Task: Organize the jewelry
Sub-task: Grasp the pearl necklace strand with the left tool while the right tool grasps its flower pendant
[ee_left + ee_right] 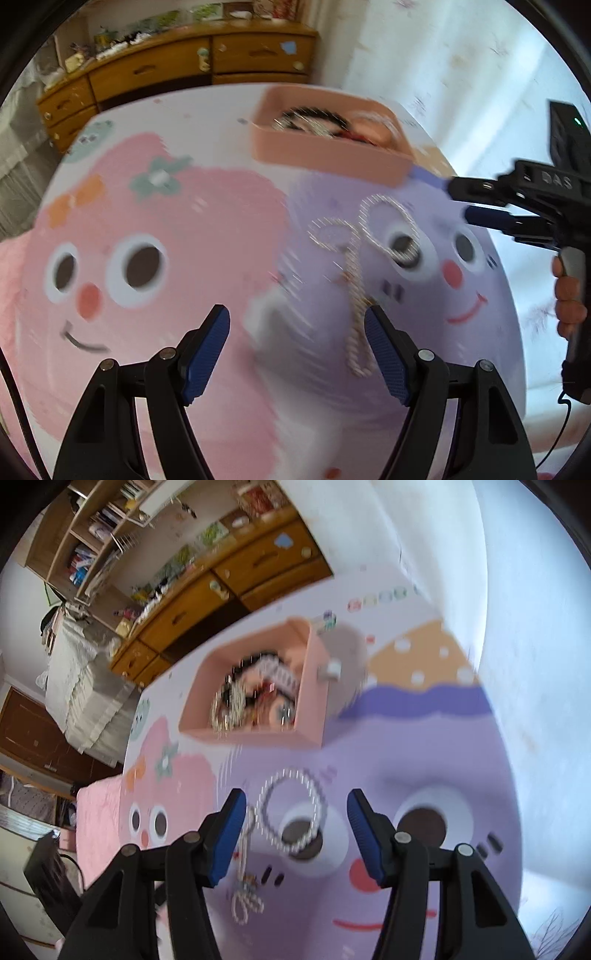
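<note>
Left tool, jaws apart, hovers with pearl necklace beside its right finger.

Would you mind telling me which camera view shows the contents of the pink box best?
The right wrist view: it looks down into the pink box, showing the jumbled, blurred jewelry. The left wrist view sees the box from the side, so its near wall hides most of the contents.

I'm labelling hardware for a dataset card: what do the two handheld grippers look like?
Both are black plastic with silver pivot pins and blue textured finger pads. The right gripper body carries raised "DAS" lettering, a green indicator light, a grey handle and a thin black cable. The left gripper matches.
</note>
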### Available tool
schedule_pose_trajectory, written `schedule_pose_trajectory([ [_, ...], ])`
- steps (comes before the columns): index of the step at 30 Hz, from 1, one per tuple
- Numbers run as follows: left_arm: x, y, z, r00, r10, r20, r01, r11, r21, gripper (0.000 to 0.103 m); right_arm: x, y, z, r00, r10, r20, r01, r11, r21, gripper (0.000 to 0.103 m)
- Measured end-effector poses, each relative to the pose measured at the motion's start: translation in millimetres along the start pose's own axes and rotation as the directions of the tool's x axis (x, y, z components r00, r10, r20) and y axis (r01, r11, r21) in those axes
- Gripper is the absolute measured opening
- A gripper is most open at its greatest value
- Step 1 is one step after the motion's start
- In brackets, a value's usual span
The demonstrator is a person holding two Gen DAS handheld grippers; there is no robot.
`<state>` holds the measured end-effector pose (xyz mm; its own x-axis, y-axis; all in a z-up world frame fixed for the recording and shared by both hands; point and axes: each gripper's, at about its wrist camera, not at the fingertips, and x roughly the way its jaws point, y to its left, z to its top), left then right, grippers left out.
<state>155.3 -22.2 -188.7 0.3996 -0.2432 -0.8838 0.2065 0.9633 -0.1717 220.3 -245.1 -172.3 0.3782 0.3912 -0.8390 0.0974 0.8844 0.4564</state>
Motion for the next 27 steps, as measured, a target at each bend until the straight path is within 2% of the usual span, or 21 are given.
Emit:
schedule_pose_trajectory([
  [5,3,-24,-21,0.998,-0.039,0.045,0.039,0.999,-0.002,0.074,12,4,-19,0.997,-0.005,-0.082,0.001,0.999,-0.044,0.057],
  [8,11,-33,-27,0.998,-0.028,0.056,0.027,1.0,0.014,0.074,16,12,-28,0.994,-0.016,-0.107,0.003,0.992,-0.124,0.057],
  [11,17,-41,-32,0.997,0.012,0.074,-0.016,0.998,0.054,0.073,20,24,-37,0.992,-0.068,-0.108,0.038,0.965,-0.258,0.057],
  [13,22,-46,-35,0.996,0.033,0.083,-0.04,0.996,0.084,0.066,23,32,-43,0.991,-0.086,-0.104,0.046,0.94,-0.337,0.057],
  [16,28,-51,-35,0.996,0.039,0.078,-0.047,0.993,0.111,0.055,28,42,-51,0.989,-0.089,-0.121,0.028,0.901,-0.432,0.05],
  [19,33,-53,-35,0.995,0.053,0.085,-0.063,0.99,0.127,0.054,33,48,-56,0.986,-0.104,-0.132,0.028,0.877,-0.479,0.047],
  [23,35,-55,-34,0.993,0.059,0.098,-0.074,0.986,0.148,0.051,35,53,-58,0.986,-0.087,-0.145,0.003,0.867,-0.498,0.047],
  [27,34,-55,-33,0.992,0.062,0.111,-0.08,0.983,0.165,0.028,38,57,-56,0.985,-0.089,-0.145,0.002,0.858,-0.514,0.047],
])
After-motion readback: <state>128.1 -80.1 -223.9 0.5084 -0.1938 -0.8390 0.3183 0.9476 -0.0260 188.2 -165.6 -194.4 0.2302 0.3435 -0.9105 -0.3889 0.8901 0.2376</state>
